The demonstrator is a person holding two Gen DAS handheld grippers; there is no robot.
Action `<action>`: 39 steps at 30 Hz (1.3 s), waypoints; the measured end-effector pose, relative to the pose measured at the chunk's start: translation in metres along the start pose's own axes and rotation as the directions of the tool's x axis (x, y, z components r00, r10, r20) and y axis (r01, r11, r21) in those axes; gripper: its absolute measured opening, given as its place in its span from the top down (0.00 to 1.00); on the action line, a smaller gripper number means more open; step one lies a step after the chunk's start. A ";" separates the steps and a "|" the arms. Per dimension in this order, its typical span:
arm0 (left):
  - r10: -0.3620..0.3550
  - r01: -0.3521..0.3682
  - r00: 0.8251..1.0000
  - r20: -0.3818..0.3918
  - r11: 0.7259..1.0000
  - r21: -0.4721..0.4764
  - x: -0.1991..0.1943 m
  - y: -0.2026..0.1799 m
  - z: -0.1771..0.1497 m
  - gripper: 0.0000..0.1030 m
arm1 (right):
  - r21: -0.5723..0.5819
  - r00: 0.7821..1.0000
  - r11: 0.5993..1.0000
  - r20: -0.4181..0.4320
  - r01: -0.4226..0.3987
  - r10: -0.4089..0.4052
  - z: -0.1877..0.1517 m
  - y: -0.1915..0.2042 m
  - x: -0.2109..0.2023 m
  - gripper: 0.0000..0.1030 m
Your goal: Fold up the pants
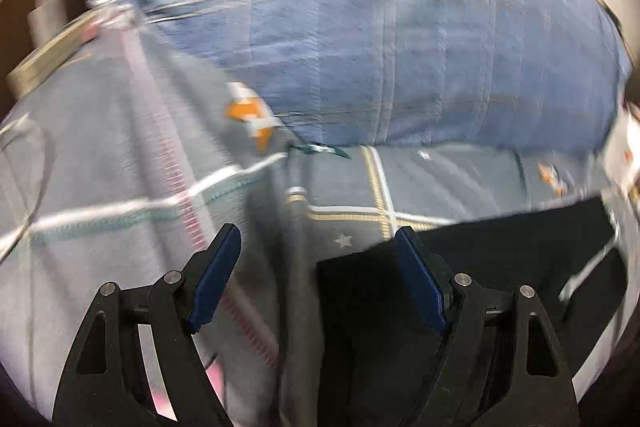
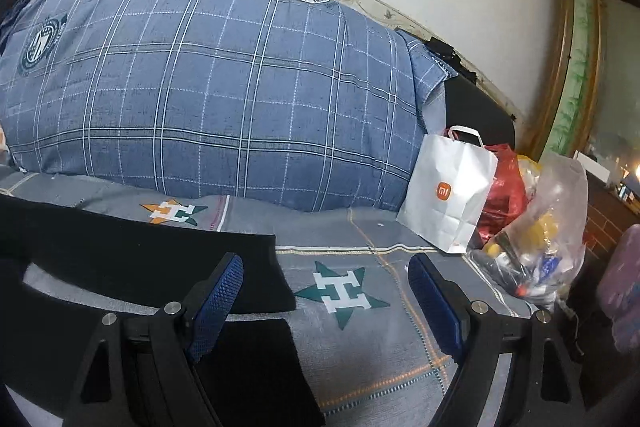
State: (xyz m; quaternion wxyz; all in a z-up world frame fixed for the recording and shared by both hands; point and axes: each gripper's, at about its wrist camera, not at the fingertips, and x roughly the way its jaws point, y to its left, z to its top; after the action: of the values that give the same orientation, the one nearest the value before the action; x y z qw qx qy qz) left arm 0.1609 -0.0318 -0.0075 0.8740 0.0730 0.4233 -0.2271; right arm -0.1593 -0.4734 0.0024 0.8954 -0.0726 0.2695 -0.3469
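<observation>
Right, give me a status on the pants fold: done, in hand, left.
Done: hard to call. The black pants lie on the grey bedsheet, with a gap of sheet showing between two dark bands, so they are not yet a compact stack.
In hand: nothing. The left gripper and right gripper both stand open and hold no cloth.
Left: probably gripping the cloth again and folding.

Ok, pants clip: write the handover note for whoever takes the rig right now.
Left gripper: open, empty, above the bedsheet.
Right gripper: open, empty.
Pants: black, flat on the sheet in front of the blue duvet; two legs lie apart with sheet showing between them.
Done: pants laid out; how far folded I cannot tell.
Left: fold the pants and tidy the stack.
</observation>
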 end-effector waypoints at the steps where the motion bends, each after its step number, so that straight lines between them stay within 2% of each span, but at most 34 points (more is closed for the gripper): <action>1: -0.024 0.024 1.000 -0.006 0.999 0.034 0.006 -0.005 -0.001 0.23 | -0.001 1.000 1.000 -0.009 0.003 -0.003 -0.002 0.001 0.004 0.20; 4: -0.068 0.078 0.995 -0.080 0.989 0.127 0.033 -0.014 -0.006 0.25 | -0.004 0.998 1.000 -0.060 -0.012 0.011 -0.010 0.002 0.012 0.20; 6: -0.036 0.071 0.986 -0.163 0.975 0.210 0.051 -0.015 -0.009 0.28 | 0.013 0.996 1.000 -0.089 -0.015 0.016 -0.014 0.000 0.016 0.20; 9: 0.016 0.052 0.980 -0.200 0.943 0.328 0.058 -0.019 -0.013 0.29 | 0.047 0.993 0.999 -0.113 -0.021 0.026 -0.017 -0.007 0.020 0.20; 13: -0.033 0.125 0.968 -0.249 0.923 0.365 0.060 -0.019 -0.012 0.29 | 0.096 0.990 0.995 -0.134 -0.032 0.045 -0.017 -0.013 0.026 0.20; 15: -0.044 0.150 0.962 -0.271 0.910 0.386 0.064 -0.022 -0.012 0.40 | 0.102 0.988 0.994 -0.141 -0.042 0.056 -0.017 -0.012 0.029 0.20; 16: -0.044 0.158 0.958 -0.284 0.906 0.392 0.067 -0.022 -0.012 0.48 | 0.097 0.988 0.994 -0.144 -0.044 0.057 -0.017 -0.010 0.029 0.20; 17: -0.043 0.166 0.955 -0.293 0.898 0.408 0.068 -0.025 -0.013 0.52 | 0.091 0.988 0.995 -0.142 -0.044 0.056 -0.016 -0.008 0.029 0.20; 20: 0.015 0.140 0.956 -0.294 0.857 0.496 0.071 -0.035 -0.018 0.53 | 0.082 0.990 0.996 -0.134 -0.043 0.053 -0.015 -0.007 0.027 0.20; 22: 0.066 0.088 0.966 -0.248 0.821 0.564 0.064 -0.043 -0.019 0.53 | 0.090 0.989 0.995 -0.134 -0.042 0.054 -0.015 -0.008 0.028 0.20; 23: 0.071 0.077 0.971 -0.229 0.813 0.577 0.060 -0.044 -0.018 0.53 | 0.095 0.988 0.994 -0.141 -0.044 0.057 -0.015 -0.009 0.029 0.20; 25: 0.037 0.085 0.980 -0.196 0.813 0.576 0.047 -0.046 -0.013 0.53 | 0.104 0.987 0.994 -0.151 -0.043 0.059 -0.017 -0.011 0.031 0.20; 28: -0.021 0.148 0.975 -0.223 0.807 0.572 0.049 -0.051 -0.009 0.53 | 0.113 0.986 0.993 -0.153 -0.044 0.061 -0.016 -0.013 0.031 0.20; 29: -0.018 0.161 0.969 -0.246 0.804 0.572 0.054 -0.050 -0.009 0.53 | 0.114 0.986 0.992 -0.154 -0.045 0.062 -0.016 -0.012 0.031 0.20; 32: -0.005 0.194 0.941 -0.338 0.827 0.528 0.080 -0.039 -0.012 0.53 | 0.096 0.987 0.994 -0.153 -0.043 0.057 -0.017 -0.010 0.030 0.20; 37: -0.062 0.232 0.922 -0.381 0.878 0.418 0.089 -0.021 -0.004 0.53 | 0.096 0.986 0.995 -0.160 -0.032 0.047 -0.019 -0.013 0.032 0.20; 39: -0.074 0.257 0.902 -0.425 0.883 0.392 0.094 -0.019 -0.006 0.53 | 0.101 0.985 0.994 -0.165 -0.033 0.050 -0.019 -0.013 0.033 0.20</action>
State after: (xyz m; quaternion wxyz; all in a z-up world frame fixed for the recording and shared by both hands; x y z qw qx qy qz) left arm 0.1987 -0.0777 -0.0831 0.7069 0.2754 0.5347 -0.3722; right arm -0.1564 -0.5039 -0.0236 0.8793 0.0063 0.3276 -0.3457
